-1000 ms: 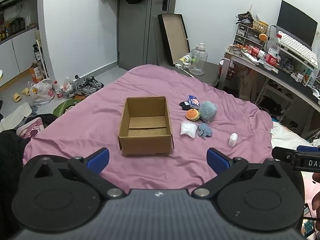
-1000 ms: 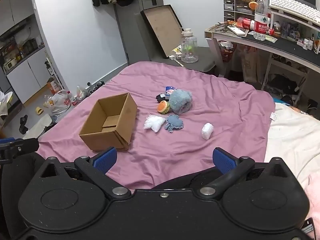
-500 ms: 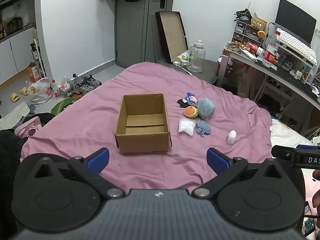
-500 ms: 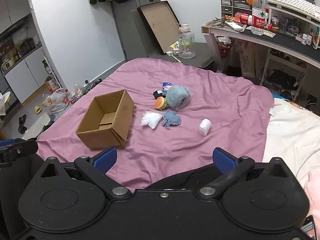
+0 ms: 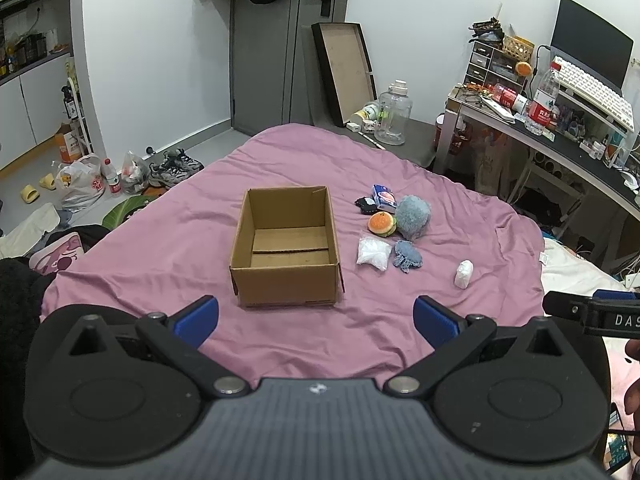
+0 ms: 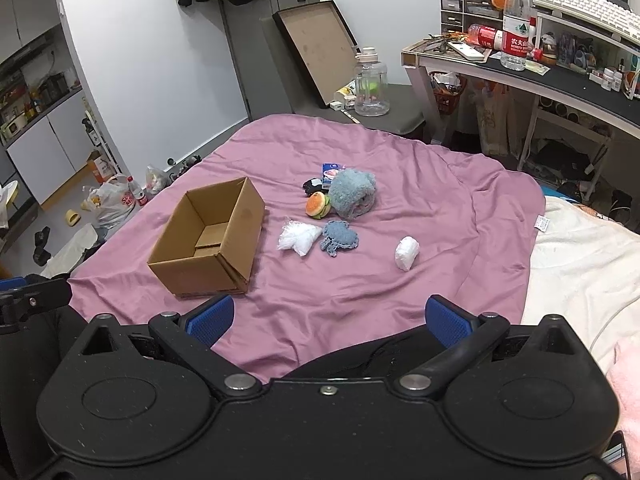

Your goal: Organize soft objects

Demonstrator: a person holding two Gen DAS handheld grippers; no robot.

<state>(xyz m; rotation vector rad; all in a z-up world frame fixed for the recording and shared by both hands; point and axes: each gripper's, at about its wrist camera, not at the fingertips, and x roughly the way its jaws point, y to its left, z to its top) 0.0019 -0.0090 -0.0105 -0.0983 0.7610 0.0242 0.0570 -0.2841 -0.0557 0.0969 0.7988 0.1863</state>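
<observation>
Both views now sit slightly farther back than before; left claw (image 5: 316,320) and right claw (image 6: 328,318) gape wide, empty, above bed (image 5: 192,240) near cardboard box (image 5: 286,246) and soft toys (image 5: 414,216).

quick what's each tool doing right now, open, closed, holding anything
Left tool: open, holding nothing, above the pink bedsheet.
Right tool: open, holding nothing.
</observation>
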